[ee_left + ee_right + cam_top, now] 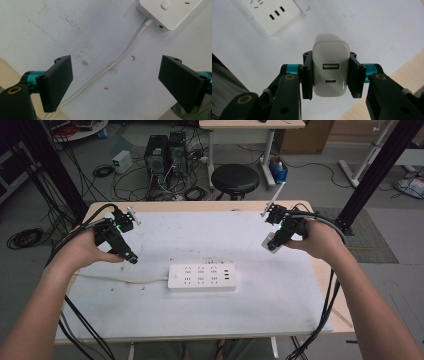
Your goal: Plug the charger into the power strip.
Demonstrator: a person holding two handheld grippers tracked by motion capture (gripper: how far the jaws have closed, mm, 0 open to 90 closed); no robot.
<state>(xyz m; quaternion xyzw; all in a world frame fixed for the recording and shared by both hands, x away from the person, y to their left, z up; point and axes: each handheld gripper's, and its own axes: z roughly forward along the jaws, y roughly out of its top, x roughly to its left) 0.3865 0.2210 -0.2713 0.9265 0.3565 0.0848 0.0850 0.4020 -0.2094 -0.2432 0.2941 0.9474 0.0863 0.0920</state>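
White charger clamped between the right gripper pads, ports facing the camera, held above the table right of the power strip; left gripper wide open, empty, over the strip's cord.

Setting: a lab or test workshop. 2 computer towers are sitting on the grey floor amid tangled cables; black frame posts are flanking a white-topped table; a round stool is standing behind.
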